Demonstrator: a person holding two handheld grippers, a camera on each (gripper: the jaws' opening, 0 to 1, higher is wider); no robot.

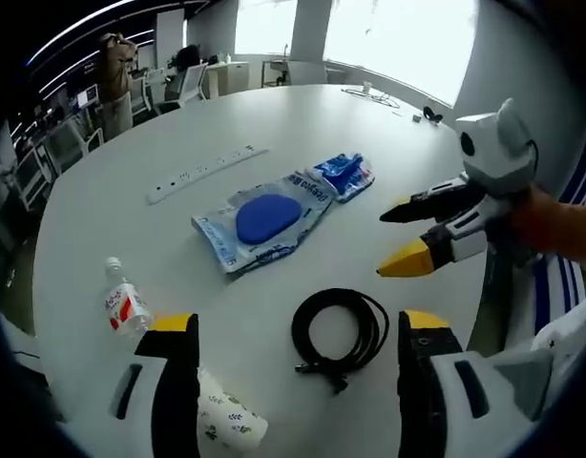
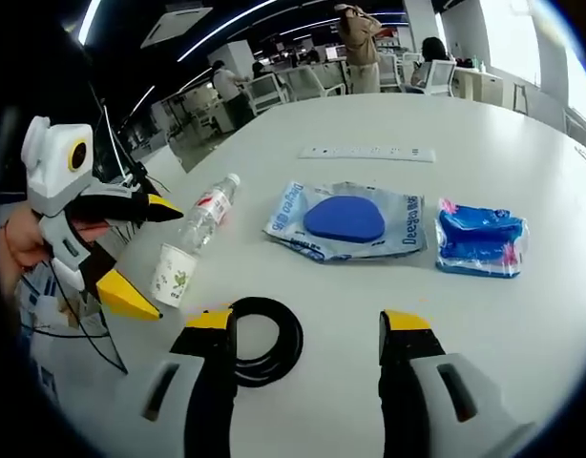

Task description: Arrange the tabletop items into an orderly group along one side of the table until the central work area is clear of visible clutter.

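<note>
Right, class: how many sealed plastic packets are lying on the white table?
2. The larger clear packet with a blue oval pad lies mid-table, past the black cable coil. The smaller blue packet lies just beside it, on the side away from the bottle.

My left hand-held gripper [image 1: 298,329] hangs with jaws apart over the coiled black cable [image 1: 340,330] on the white surface [image 1: 274,124]; a bottle [image 1: 126,306] lies alongside.

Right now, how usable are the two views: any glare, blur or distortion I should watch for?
Left gripper view: windows blown out white, table edge bowed by fisheye, coiled cable and blue pouch sharp. Right gripper view: even light, soft shadows, paper cup and bottle clear; background office dim and slightly soft.
</note>
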